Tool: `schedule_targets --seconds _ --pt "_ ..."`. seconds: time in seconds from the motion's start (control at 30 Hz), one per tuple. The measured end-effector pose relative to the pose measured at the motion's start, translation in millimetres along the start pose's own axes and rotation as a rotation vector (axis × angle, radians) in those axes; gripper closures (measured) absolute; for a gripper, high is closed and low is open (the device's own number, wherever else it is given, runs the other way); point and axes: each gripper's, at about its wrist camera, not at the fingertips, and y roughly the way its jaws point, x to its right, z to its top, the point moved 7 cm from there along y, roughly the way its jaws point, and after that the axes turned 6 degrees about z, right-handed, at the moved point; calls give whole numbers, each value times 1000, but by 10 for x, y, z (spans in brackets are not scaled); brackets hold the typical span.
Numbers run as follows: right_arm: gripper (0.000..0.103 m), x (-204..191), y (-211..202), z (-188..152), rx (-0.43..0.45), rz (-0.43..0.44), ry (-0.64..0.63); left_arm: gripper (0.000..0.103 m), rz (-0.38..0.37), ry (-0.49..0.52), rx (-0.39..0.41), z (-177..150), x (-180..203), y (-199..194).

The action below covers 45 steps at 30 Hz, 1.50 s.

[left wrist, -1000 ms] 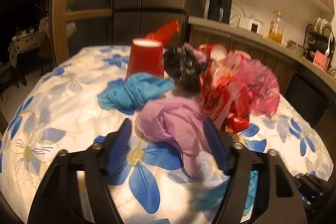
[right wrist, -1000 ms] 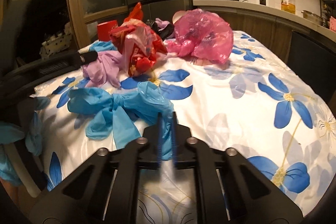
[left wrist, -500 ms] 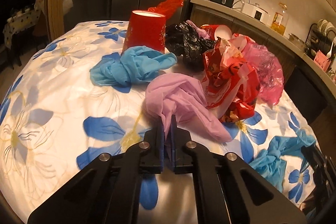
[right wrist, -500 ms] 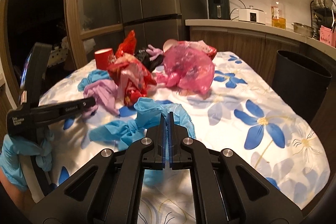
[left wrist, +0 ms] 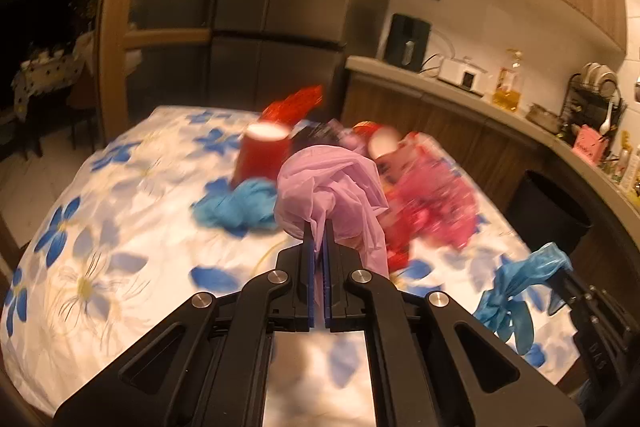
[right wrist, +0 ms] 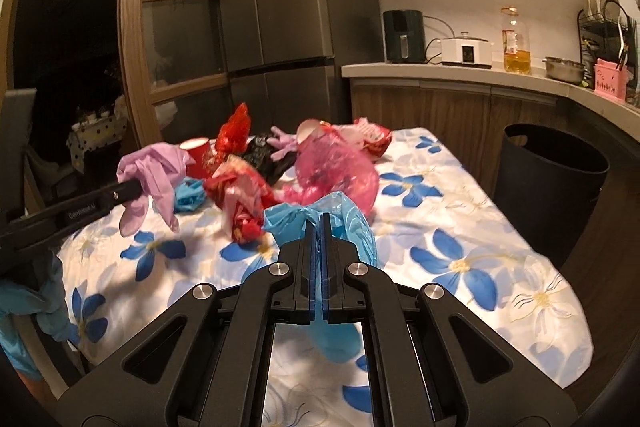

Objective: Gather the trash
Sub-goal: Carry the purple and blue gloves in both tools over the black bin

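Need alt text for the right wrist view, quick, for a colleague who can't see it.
The right gripper is shut on a blue glove above the floral table; the left gripper holds a purple glove. A black bin stands right.

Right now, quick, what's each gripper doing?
Left gripper: closed, holding the purple glove off the table.
Right gripper: closed, holding the blue glove.
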Motion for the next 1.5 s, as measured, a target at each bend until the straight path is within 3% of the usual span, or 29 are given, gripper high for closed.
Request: schedule_targets --seconds 0.5,0.73,1.2,1.5 --pt "101 673 -370 605 124 -93 55 101 -168 102 72 523 1222 65" --pt "101 1184 -448 831 164 -167 92 101 -256 145 80 682 1848 198" --pt "101 2460 -563 1375 274 -396 150 101 -456 218 80 902 3337 553" --pt "101 3008 -481 1526 287 -457 185 101 -524 242 51 879 3934 829"
